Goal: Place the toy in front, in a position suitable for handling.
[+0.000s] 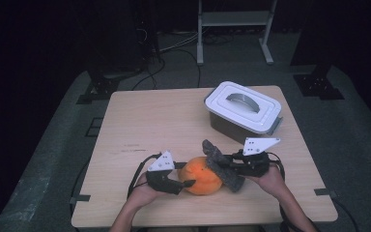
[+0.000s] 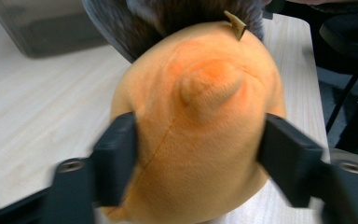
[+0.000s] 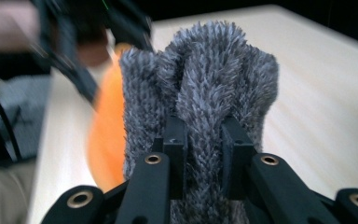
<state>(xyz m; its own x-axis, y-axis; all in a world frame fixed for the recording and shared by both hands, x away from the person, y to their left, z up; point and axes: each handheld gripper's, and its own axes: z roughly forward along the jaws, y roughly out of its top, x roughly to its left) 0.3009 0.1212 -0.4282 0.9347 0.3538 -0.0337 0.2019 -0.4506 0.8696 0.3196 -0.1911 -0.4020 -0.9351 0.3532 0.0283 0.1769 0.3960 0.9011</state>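
Near the front edge of the counter (image 1: 140, 116), orange plush toy (image 1: 201, 176) clamped between the left gripper (image 1: 186, 183) fingers (image 2: 115, 158). Just beside it, touching, grey furry piece (image 1: 221, 165), pinched tight by the right gripper (image 3: 204, 154). Farther back, white lidded box (image 1: 241, 109), probably latched.

High view dim, room black beyond the lit table (image 1: 140, 121), soft low resolution; both gripper views brighter, motion-smeared at jaws and edges, orange plush (image 2: 196, 140) and grey pile (image 3: 205, 102) reasonably sharp.
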